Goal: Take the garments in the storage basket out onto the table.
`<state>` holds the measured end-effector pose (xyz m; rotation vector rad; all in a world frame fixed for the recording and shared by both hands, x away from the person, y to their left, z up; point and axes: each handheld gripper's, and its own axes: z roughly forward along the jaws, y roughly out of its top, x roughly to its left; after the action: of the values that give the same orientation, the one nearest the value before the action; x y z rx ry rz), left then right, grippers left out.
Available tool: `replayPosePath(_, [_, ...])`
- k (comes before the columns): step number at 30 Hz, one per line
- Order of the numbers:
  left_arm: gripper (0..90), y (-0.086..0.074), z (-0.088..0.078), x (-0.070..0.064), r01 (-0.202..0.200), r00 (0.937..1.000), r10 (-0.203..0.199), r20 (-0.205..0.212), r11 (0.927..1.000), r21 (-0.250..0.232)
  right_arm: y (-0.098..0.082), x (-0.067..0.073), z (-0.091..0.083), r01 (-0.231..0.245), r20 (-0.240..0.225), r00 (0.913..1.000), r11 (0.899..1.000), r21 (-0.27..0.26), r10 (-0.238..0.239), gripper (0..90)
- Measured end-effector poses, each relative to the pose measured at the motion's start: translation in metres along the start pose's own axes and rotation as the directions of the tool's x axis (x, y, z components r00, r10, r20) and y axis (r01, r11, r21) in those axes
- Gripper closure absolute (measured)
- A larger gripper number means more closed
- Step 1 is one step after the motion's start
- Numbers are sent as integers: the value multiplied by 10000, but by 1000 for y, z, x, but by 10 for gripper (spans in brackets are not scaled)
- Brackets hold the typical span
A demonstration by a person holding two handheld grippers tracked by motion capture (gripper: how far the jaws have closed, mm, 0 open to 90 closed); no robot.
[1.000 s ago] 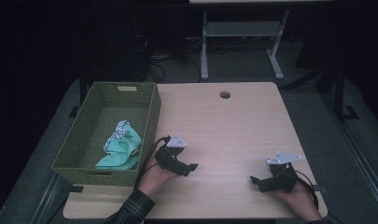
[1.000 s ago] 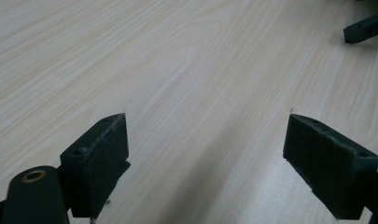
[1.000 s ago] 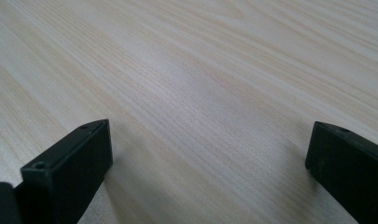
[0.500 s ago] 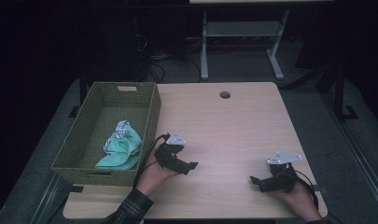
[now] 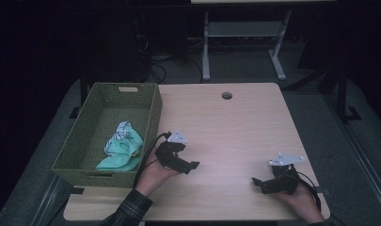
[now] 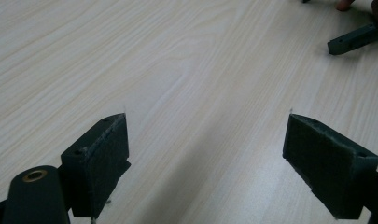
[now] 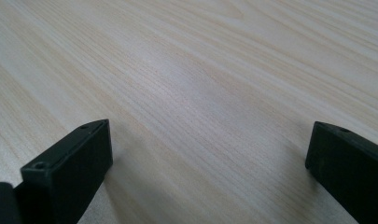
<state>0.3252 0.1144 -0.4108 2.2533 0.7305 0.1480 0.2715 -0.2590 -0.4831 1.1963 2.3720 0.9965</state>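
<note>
High view, lower middle of the frame: the left gripper (image 5: 182, 162) rests on the wooden table (image 5: 235, 127) just right of the woven green basket (image 5: 84, 155), having drifted a little toward the bottom of the frame over the last second, while the right gripper (image 5: 268, 182) sits unchanged at the lower right. The mint-green and white cloth (image 5: 121, 148) lies bundled inside the basket, against its right wall, just as it lay a second ago. Left gripper view shows its jaws spread wide over bare tabletop with nothing between them, and the tip of the other gripper at the upper right; right gripper view shows its jaws likewise spread and empty. With the cloth in the basket and both tools idle on the table, the putting-away looks finished.
</note>
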Motion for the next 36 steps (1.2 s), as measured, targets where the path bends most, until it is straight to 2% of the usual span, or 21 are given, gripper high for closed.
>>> replayPosePath(5, [138,4,-4,0,-17,10000,17,15,10000,6,0,0,0,-4,0,10000,10000,5,4,2])
replayPosePath(6, [138,5,-5,1,-9,10000,10,25,9999,-116,0,0,0,-2,0,10000,10000,5,2,1])
replayPosePath(14, [138,9,-9,1,-66,9998,67,164,10000,-28,0,0,0,-2,-2,10000,10000,6,2,2])
replayPosePath(16, [138,12,-12,0,78,9998,-75,194,9998,-156,0,0,0,-3,-1,10000,10000,7,3,1])
replayPosePath(19, [138,16,-16,1,-119,9999,120,117,9999,-52,0,0,0,0,-1,10000,10000,1,0,1])
replayPosePath(25, [138,19,-23,5,16,9999,-14,114,9998,-179,0,0,0,3,-1,10000,10000,3,-3,1])
replayPosePath(33, [138,24,-30,7,-121,9997,124,208,9998,-126,0,0,0,-2,1,10000,10000,-3,2,2])
replayPosePath(34, [138,26,-33,7,-24,9998,29,218,9997,-258,0,0,0,2,0,10000,10000,-2,-2,2])
replayPosePath(36, [141,28,-37,9,-136,9995,141,271,9998,-161,0,0,0,2,1,10000,10000,-2,-2,2])
